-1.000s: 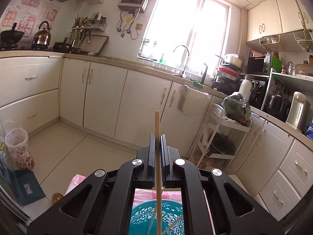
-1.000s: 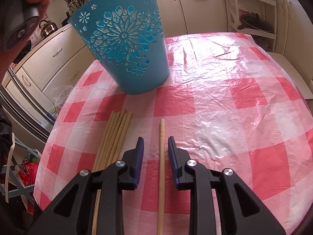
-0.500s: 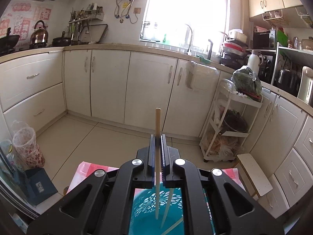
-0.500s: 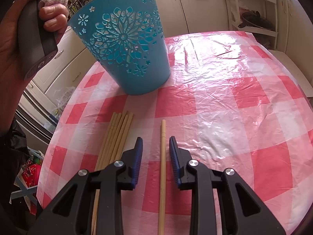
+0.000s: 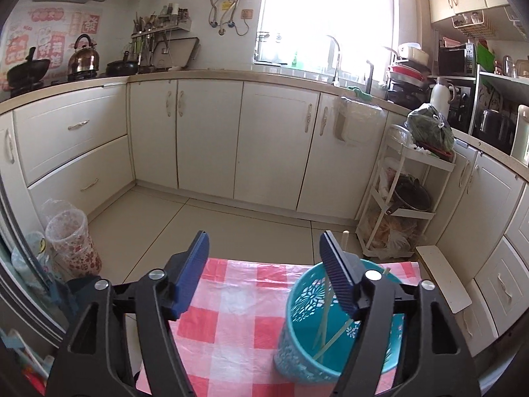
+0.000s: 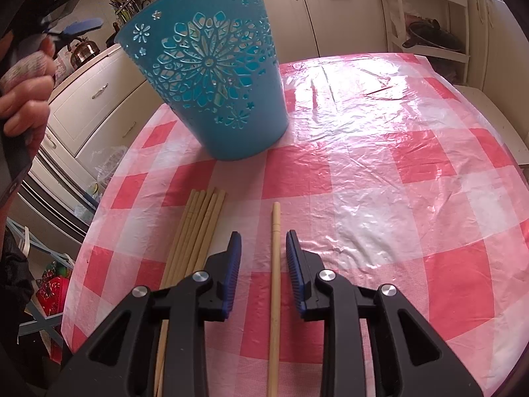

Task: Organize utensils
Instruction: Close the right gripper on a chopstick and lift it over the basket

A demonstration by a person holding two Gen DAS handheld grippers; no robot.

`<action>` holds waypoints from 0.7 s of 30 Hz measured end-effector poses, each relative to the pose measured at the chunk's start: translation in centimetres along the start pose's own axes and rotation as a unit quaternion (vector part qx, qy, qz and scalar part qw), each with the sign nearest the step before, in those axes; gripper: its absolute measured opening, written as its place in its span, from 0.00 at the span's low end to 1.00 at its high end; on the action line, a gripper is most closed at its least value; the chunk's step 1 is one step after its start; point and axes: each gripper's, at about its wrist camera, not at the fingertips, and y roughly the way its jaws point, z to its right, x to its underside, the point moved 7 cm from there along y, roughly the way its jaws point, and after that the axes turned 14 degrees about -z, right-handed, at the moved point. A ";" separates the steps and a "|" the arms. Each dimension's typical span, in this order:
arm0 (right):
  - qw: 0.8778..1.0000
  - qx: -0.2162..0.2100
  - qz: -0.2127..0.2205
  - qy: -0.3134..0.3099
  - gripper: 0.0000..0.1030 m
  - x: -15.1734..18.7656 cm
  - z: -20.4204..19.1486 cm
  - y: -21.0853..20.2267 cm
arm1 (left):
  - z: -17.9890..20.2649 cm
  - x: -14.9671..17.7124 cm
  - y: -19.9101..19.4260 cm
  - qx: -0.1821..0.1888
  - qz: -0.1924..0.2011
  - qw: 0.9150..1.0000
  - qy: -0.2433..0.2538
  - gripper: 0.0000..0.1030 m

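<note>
A teal cut-out basket (image 6: pixel 215 76) stands on the red-and-white checked tablecloth (image 6: pixel 380 172). In the left wrist view the basket (image 5: pixel 294 340) sits below and holds several pale chopsticks (image 5: pixel 322 334). My left gripper (image 5: pixel 264 264) is open and empty, raised above the basket's left side. My right gripper (image 6: pixel 263 254) is open low over the table, its jaws on either side of a single wooden chopstick (image 6: pixel 274 284) without touching it. A bundle of several chopsticks (image 6: pixel 195 231) lies just left of it.
The table's near left edge (image 6: pixel 99 231) drops to the floor. Kitchen cabinets (image 5: pixel 205 139) and a white wire rack (image 5: pixel 406 198) stand beyond the table. A patterned bin (image 5: pixel 72 241) is on the floor at left.
My left gripper has opened and let go of the chopstick it held upright; that chopstick is now in the basket. The left gripper tilted down and shifted left. The right gripper has barely moved.
</note>
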 end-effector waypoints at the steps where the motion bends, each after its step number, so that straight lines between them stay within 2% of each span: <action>1: 1.000 -0.002 0.000 0.001 0.27 0.0 0.0 0.0 | -0.8 0.7 -0.6 -0.005 0.001 1.000 -0.004 0.77; 5: 1.000 0.002 -0.001 -0.001 0.27 0.0 0.0 -0.1 | -3.7 5.0 -1.4 -0.021 -0.019 1.000 -0.006 0.83; 10: 1.000 0.022 -0.004 -0.012 0.27 0.1 -0.4 0.0 | -7.1 11.5 0.8 -0.032 -0.092 0.995 -0.018 0.84; 13: 0.998 0.056 -0.009 -0.027 0.21 0.3 -0.5 0.0 | -8.6 14.5 2.0 -0.031 -0.123 0.992 -0.028 0.84; 15: 0.995 0.085 -0.010 -0.043 0.12 0.3 -0.6 0.1 | -9.0 15.8 2.8 -0.030 -0.138 0.990 -0.031 0.84; 18: 0.987 0.135 -0.008 -0.085 0.10 0.5 -1.6 0.2 | -9.3 17.3 3.8 -0.024 -0.154 0.987 -0.034 0.84; 21: 0.985 0.144 -0.009 -0.093 0.05 0.7 -1.6 0.1 | -9.5 18.6 4.6 -0.017 -0.169 0.985 -0.041 0.84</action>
